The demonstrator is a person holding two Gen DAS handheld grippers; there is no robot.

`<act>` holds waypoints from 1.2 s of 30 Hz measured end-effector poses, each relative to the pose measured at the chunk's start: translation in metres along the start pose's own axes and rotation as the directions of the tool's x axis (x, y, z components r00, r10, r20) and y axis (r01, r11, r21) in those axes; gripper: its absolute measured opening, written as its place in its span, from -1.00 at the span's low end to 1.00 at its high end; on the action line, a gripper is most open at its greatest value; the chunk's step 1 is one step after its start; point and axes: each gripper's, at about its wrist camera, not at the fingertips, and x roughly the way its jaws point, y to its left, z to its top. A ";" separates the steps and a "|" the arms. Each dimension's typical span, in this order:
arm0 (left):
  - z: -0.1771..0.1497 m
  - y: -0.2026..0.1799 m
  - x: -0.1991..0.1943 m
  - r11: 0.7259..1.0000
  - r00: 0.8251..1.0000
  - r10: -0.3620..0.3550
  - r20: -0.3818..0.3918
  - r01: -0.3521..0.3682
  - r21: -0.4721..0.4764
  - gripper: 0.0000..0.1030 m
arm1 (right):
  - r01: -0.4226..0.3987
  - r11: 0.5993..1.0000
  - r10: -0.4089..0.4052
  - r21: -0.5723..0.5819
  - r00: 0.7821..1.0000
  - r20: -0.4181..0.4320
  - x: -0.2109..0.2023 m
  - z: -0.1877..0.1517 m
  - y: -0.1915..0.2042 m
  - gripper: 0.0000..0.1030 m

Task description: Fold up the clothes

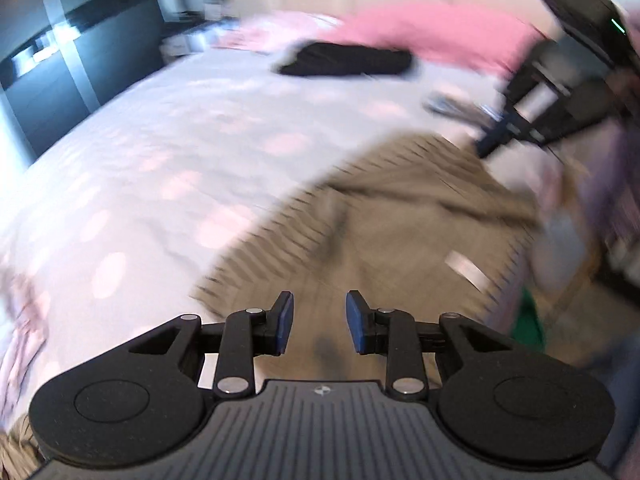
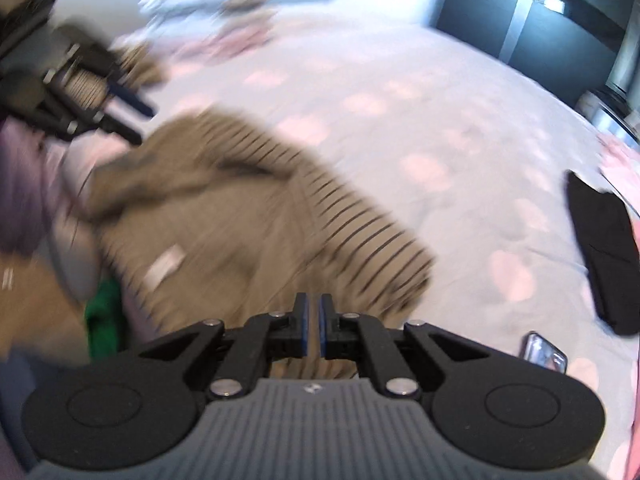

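A tan garment with thin dark stripes [image 1: 400, 220] lies rumpled on the near part of the bed, blurred by motion. In the left wrist view my left gripper [image 1: 319, 320] hovers over its near edge, blue pads apart with nothing between them. In the right wrist view my right gripper [image 2: 314, 324] hangs over the garment [image 2: 240, 216] with its pads almost touching and no cloth visibly pinched. Each gripper shows in the other's view: the right gripper [image 1: 486, 148] at the garment's far corner, the left gripper [image 2: 144, 124] at the upper left.
The bed sheet [image 1: 180, 140] is white with pink spots. A folded black garment [image 1: 348, 58] lies near a pink pillow [image 1: 432, 32]. A phone [image 2: 546, 354] rests on the sheet beside my right gripper. Something green [image 2: 104, 316] sits off the bed's edge. A dark wardrobe [image 1: 60, 60] stands behind.
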 end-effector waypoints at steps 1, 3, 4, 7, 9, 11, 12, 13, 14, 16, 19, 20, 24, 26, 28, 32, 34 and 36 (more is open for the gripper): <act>0.004 0.011 0.002 0.998 1.000 0.025 0.005 -0.025 -0.058 -0.48 | 0.018 0.999 -0.019 0.043 1.000 0.017 0.002 0.004 -0.007 -0.88; 0.007 0.034 0.007 0.980 0.999 0.046 0.006 -0.044 -0.192 -0.48 | 0.056 0.990 -0.061 0.129 0.998 0.032 0.008 0.009 -0.020 -0.85; 0.008 0.045 0.010 0.966 0.999 0.047 0.008 -0.044 -0.255 -0.48 | 0.064 0.984 -0.071 0.168 0.997 0.034 0.012 0.010 -0.026 -0.85; 0.007 0.068 0.025 0.926 0.999 0.036 -0.006 -0.036 -0.375 -0.48 | 0.103 0.967 -0.107 0.233 0.994 0.003 0.026 0.013 -0.038 -0.82; 0.004 0.084 0.035 0.884 0.999 0.031 -0.036 -0.044 -0.465 -0.48 | 0.120 0.959 -0.119 0.256 0.993 -0.021 0.034 0.014 -0.043 -0.82; -0.004 0.102 0.049 0.824 0.999 -0.019 -0.038 -0.006 -0.567 -0.48 | 0.125 0.946 -0.121 0.298 0.992 -0.035 0.042 0.015 -0.051 -0.66; -0.008 0.111 0.055 0.789 0.998 -0.044 -0.038 0.012 -0.614 -0.48 | 0.124 0.936 -0.119 0.329 0.992 -0.036 0.045 0.014 -0.056 -0.41; -0.011 0.119 0.057 0.764 0.997 -0.067 -0.034 0.029 -0.645 -0.48 | 0.121 0.924 -0.118 0.362 0.993 -0.033 0.047 0.012 -0.060 -0.33; -0.012 0.124 0.061 0.745 0.997 -0.079 -0.027 0.041 -0.666 -0.47 | 0.113 0.913 -0.110 0.391 0.994 -0.028 0.049 0.011 -0.065 -0.30; -0.017 0.130 0.066 0.710 0.994 -0.106 -0.014 0.066 -0.701 -0.46 | 0.099 0.895 -0.097 0.434 0.995 -0.028 0.055 0.010 -0.071 -0.30; -0.019 0.136 0.075 0.688 0.993 -0.121 -0.012 0.075 -0.722 -0.56 | 0.094 0.890 -0.086 0.446 0.996 -0.040 0.067 0.010 -0.074 -0.39; -0.020 0.137 0.079 0.690 0.993 -0.114 -0.016 0.068 -0.720 -0.65 | 0.100 0.897 -0.087 0.431 0.995 -0.051 0.072 0.010 -0.073 -0.62; -0.016 0.140 0.094 0.718 0.993 -0.095 -0.064 0.023 -0.696 -0.94 | 0.131 0.921 -0.101 0.367 0.990 -0.100 0.090 0.013 -0.066 -0.75; -0.015 0.137 0.103 0.737 0.990 -0.088 -0.108 -0.008 -0.676 -0.94 | 0.141 0.931 -0.106 0.337 0.987 -0.121 0.099 0.013 -0.064 -0.75; -0.015 0.134 0.109 0.759 0.989 -0.080 -0.126 -0.021 -0.651 -0.94 | 0.154 0.939 -0.116 0.308 0.984 -0.137 0.107 0.013 -0.063 -0.77; -0.014 0.134 0.112 0.782 0.989 -0.059 -0.134 -0.038 -0.623 -0.94 | 0.152 0.935 -0.111 0.320 0.983 -0.144 0.111 0.011 -0.067 -0.81; -0.013 0.133 0.110 0.781 0.990 -0.053 -0.132 -0.041 -0.623 -0.93 | 0.148 0.928 -0.105 0.341 0.984 -0.141 0.108 0.012 -0.070 -0.81; -0.011 0.132 0.103 0.778 0.991 -0.045 -0.127 -0.045 -0.626 -0.90 | 0.144 0.915 -0.102 0.376 0.986 -0.128 0.100 0.012 -0.074 -0.71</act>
